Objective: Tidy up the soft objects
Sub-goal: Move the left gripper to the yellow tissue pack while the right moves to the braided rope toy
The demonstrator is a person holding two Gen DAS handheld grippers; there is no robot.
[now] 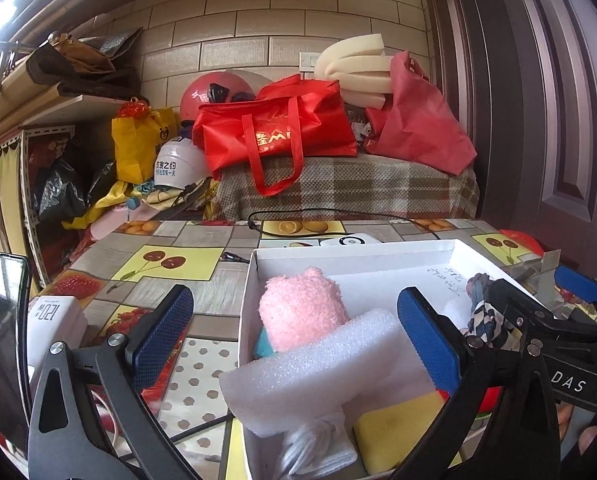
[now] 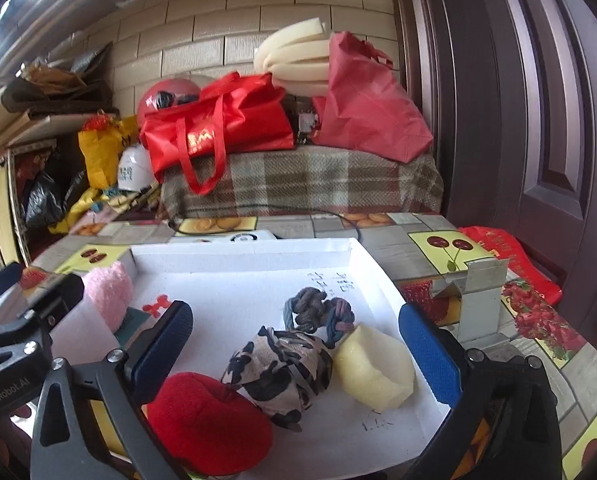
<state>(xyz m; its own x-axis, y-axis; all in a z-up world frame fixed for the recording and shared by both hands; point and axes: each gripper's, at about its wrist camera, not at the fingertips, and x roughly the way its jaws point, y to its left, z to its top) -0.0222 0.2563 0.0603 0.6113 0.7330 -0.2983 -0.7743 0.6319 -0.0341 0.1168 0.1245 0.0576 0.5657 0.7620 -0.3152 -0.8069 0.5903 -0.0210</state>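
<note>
Both grippers spread wide over white box [image 2: 258, 280], gripping nothing.

Left gripper [image 1: 294, 332] above box's left half: pink fluffy roll [image 1: 302, 308] leaning on white foam block [image 1: 318, 368], yellow sponge [image 1: 398, 428] and white cloth [image 1: 318, 448] in near corner. Right gripper [image 2: 294, 344] above right half: red plush [image 2: 210, 420], patterned cloth bundle [image 2: 286, 372], knotted rope toy [image 2: 318, 312], pale yellow foam chunk [image 2: 374, 372] just beside bundle. Box resting on fruit-print tablecloth [image 1: 158, 264].
</note>
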